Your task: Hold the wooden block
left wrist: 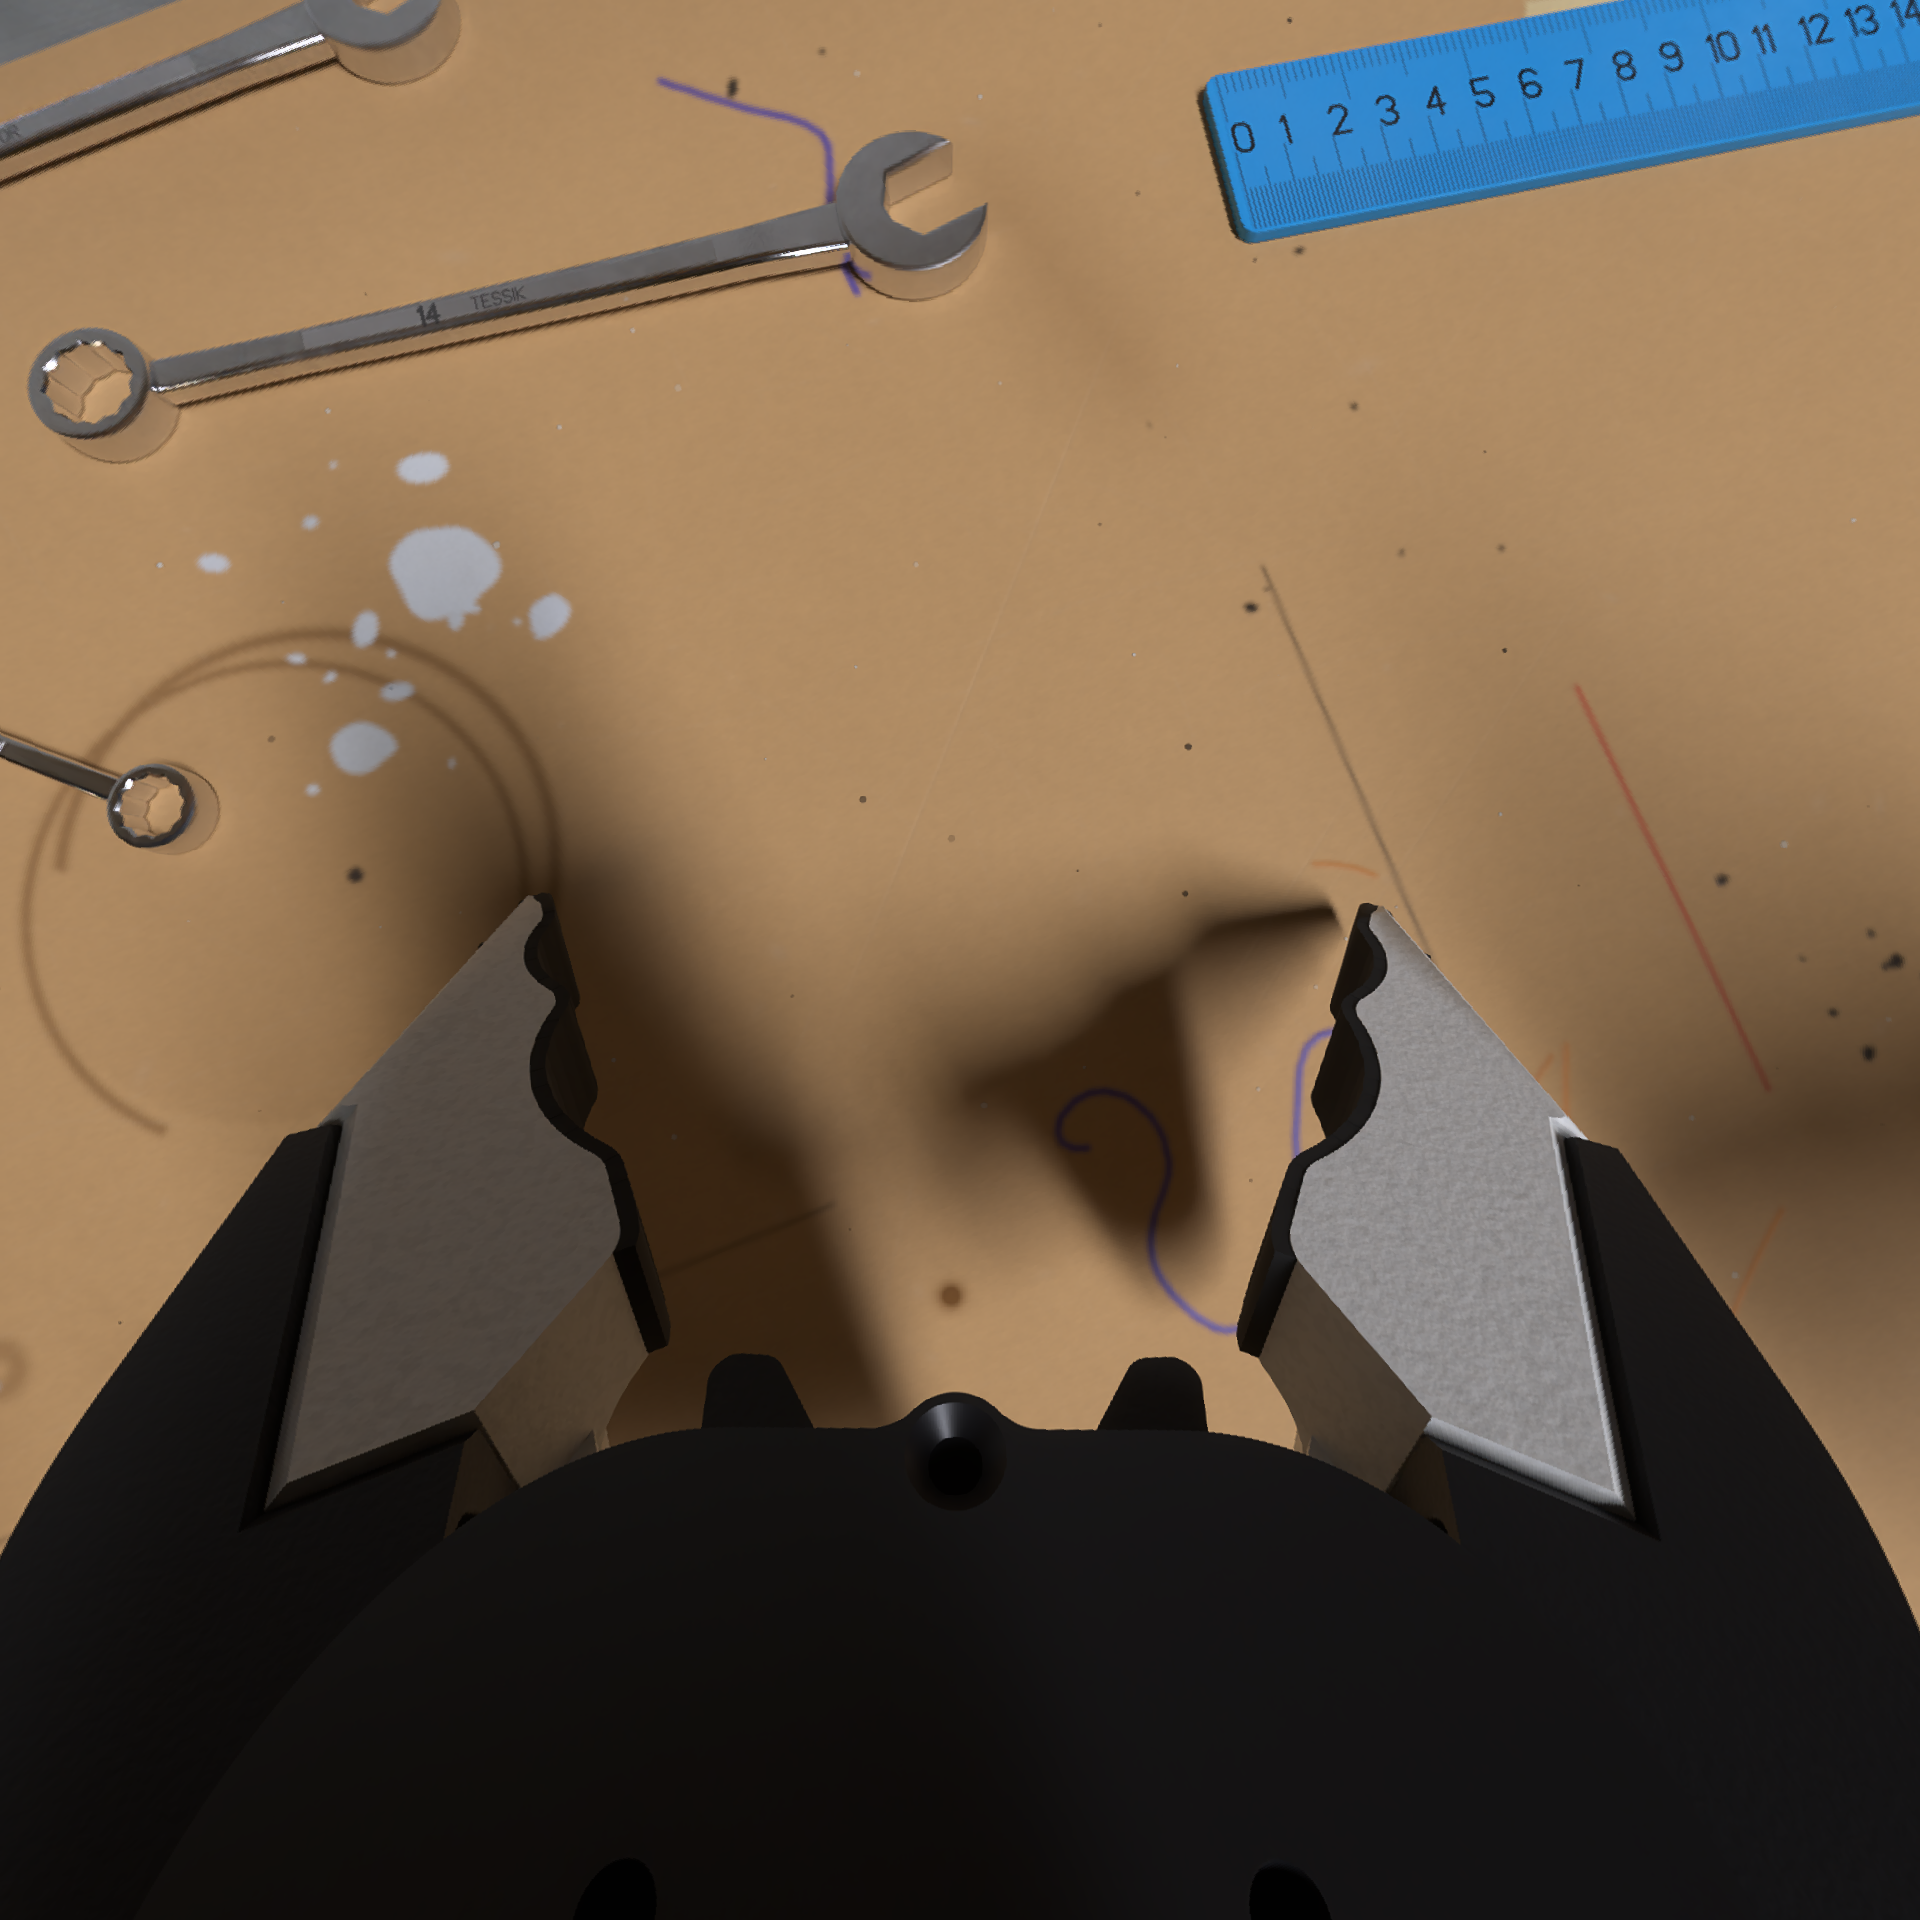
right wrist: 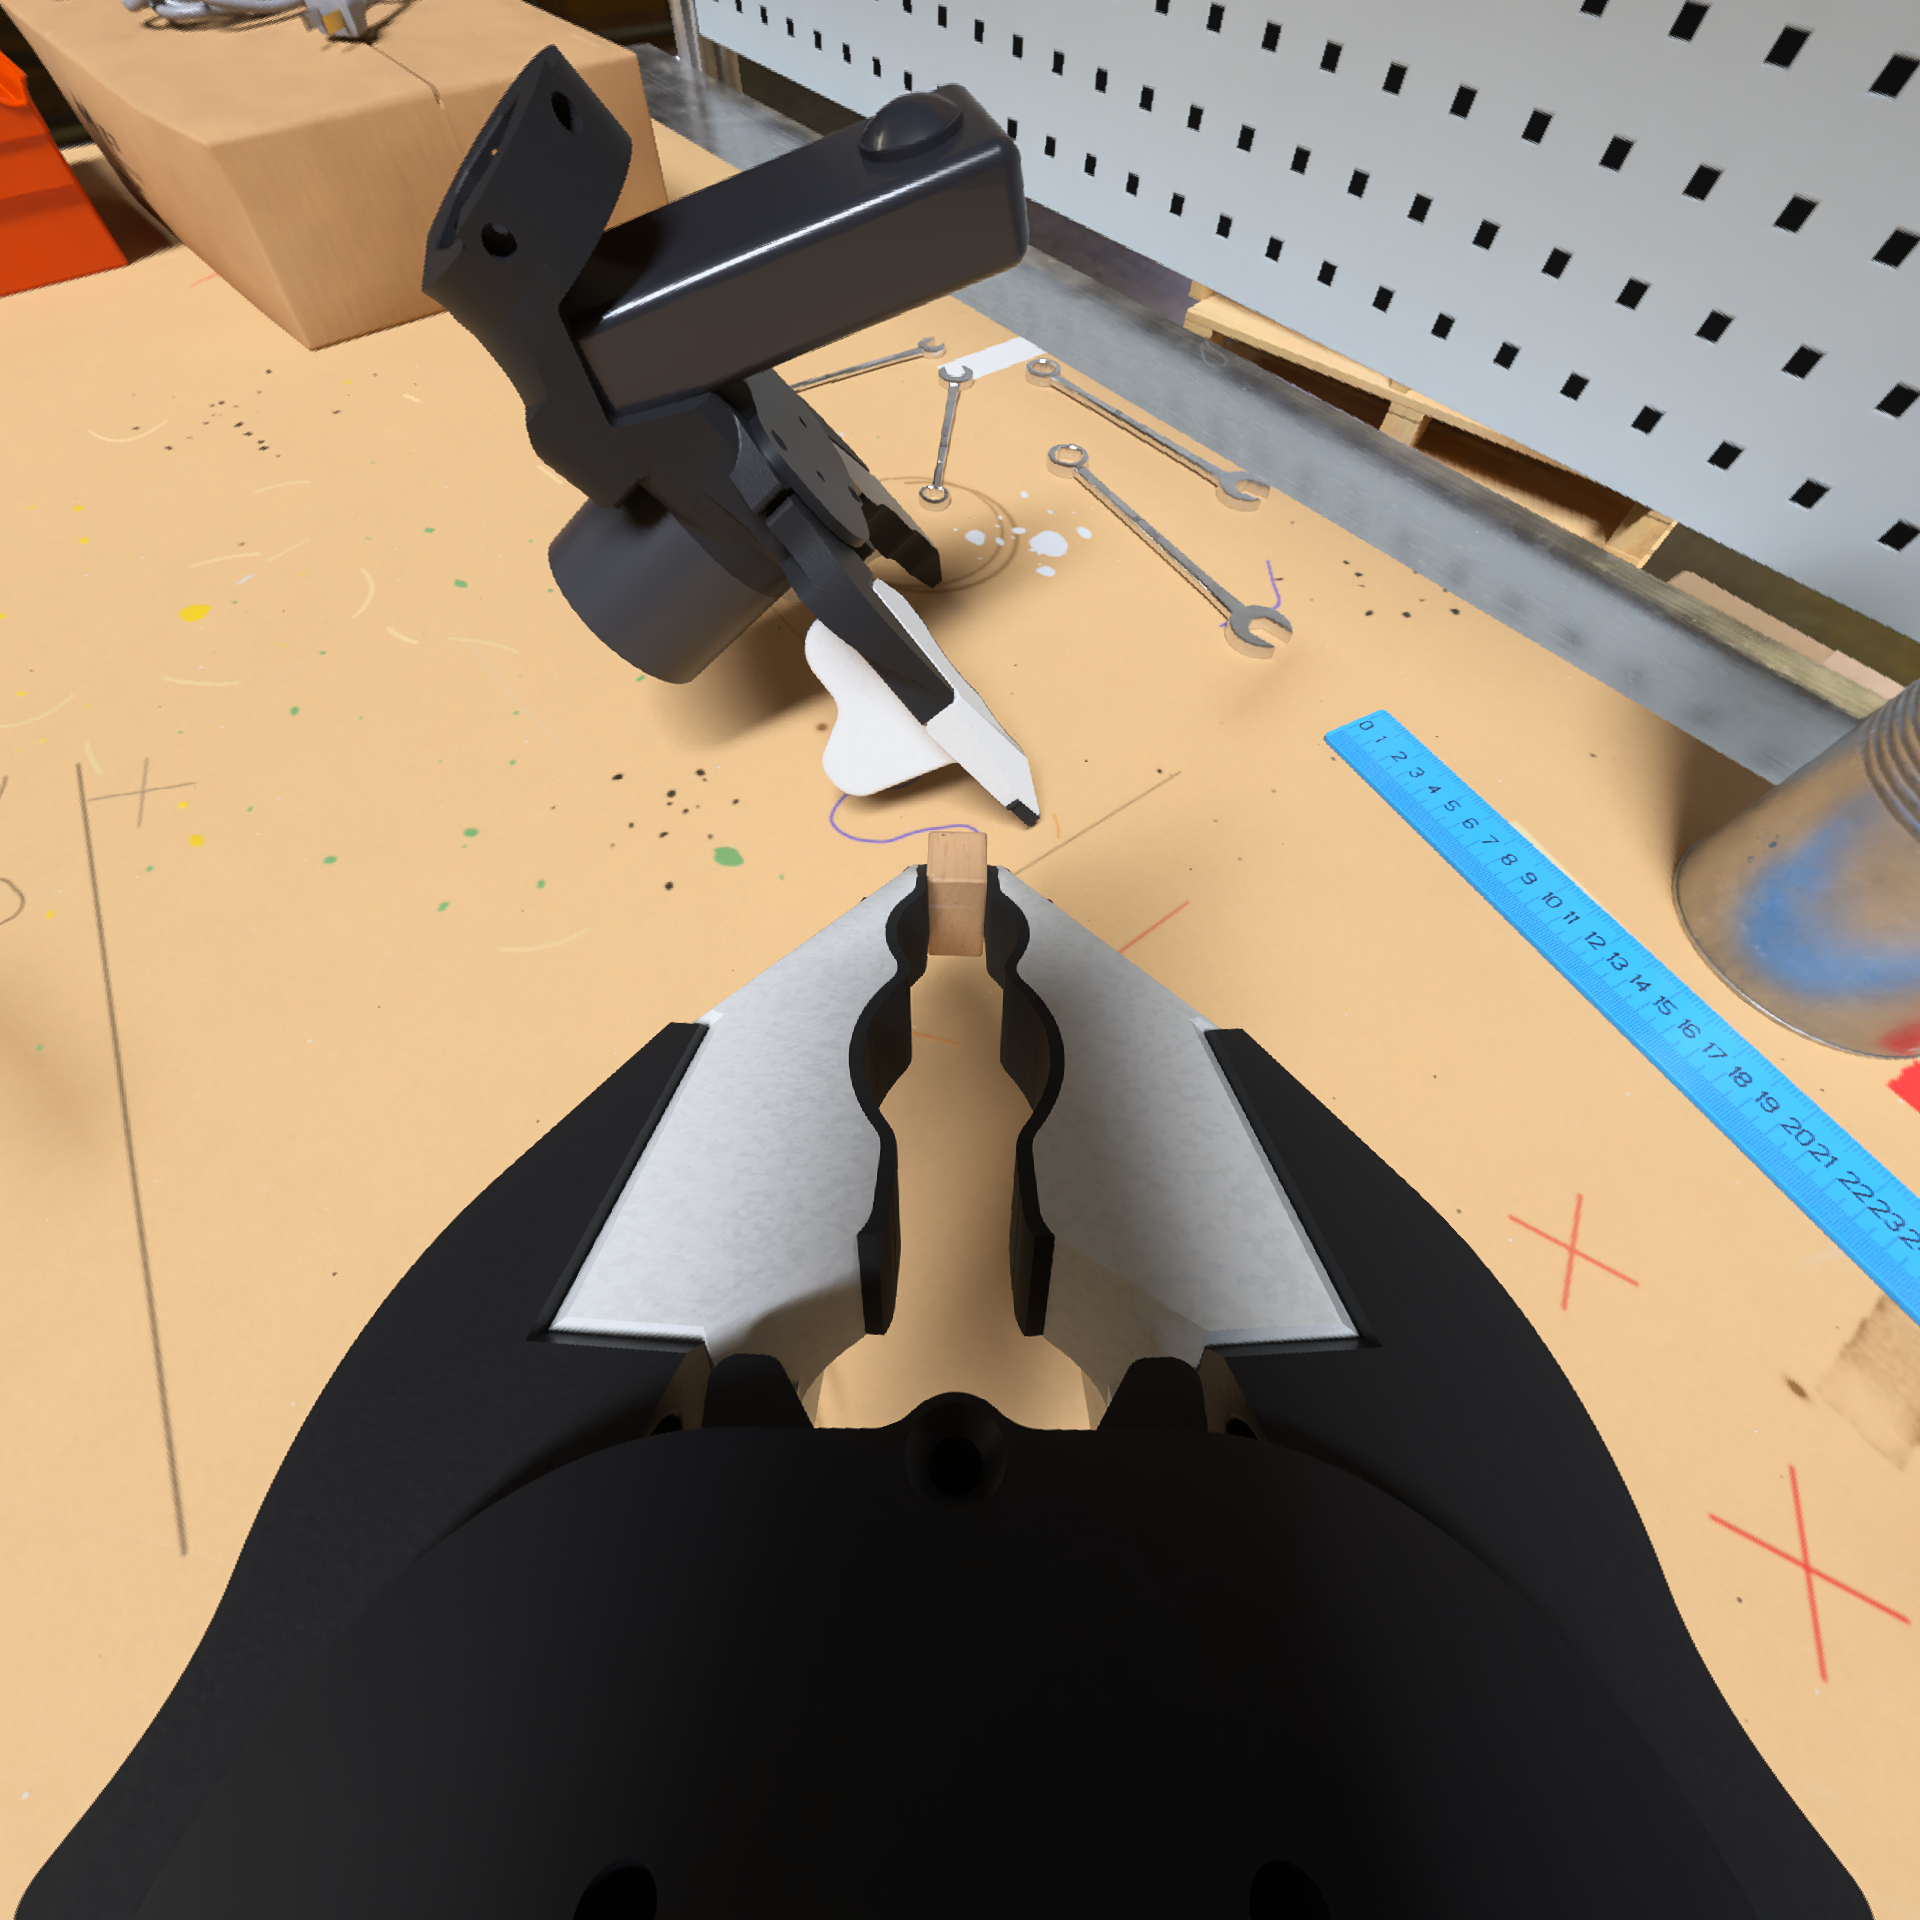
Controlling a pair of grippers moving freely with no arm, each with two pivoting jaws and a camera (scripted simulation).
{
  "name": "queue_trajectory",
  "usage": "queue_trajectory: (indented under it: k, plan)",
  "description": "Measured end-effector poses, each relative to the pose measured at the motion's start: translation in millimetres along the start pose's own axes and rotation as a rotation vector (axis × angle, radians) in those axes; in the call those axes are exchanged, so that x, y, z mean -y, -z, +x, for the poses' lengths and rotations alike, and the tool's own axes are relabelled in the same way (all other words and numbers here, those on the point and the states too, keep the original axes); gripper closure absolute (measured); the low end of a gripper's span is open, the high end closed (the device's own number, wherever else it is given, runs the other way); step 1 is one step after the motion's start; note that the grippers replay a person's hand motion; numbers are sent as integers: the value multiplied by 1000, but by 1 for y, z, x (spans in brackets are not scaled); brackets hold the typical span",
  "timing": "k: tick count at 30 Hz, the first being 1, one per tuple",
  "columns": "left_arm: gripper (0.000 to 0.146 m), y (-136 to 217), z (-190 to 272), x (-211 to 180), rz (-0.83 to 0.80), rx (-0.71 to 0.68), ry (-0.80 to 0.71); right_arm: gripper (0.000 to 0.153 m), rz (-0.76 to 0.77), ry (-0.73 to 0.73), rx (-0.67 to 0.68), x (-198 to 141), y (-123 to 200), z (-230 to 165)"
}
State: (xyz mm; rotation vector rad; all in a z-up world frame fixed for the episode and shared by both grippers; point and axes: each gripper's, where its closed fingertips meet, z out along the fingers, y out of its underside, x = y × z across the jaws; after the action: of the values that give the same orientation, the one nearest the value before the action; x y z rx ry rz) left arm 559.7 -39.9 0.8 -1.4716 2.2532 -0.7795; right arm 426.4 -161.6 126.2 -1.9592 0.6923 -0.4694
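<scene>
A small light wooden block stands upright between the fingertips of my right gripper, which is shut on it above the tan bench top. My left gripper is open and empty over bare bench top; the block does not show in the left wrist view. In the right wrist view the left gripper hovers just beyond the block, tilted down, its fingertips a short way from the block.
Several steel wrenches lie at the back. A blue ruler lies to the right. A metal can stands far right. A cardboard box and a pegboard wall stand behind.
</scene>
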Motion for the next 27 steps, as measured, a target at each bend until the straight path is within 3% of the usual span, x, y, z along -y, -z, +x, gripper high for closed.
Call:
queue_trajectory:
  k: [27]
  plan:
    - [4,0,0,0,0,0,0,143,-5,87,-17,5,-1,-2]
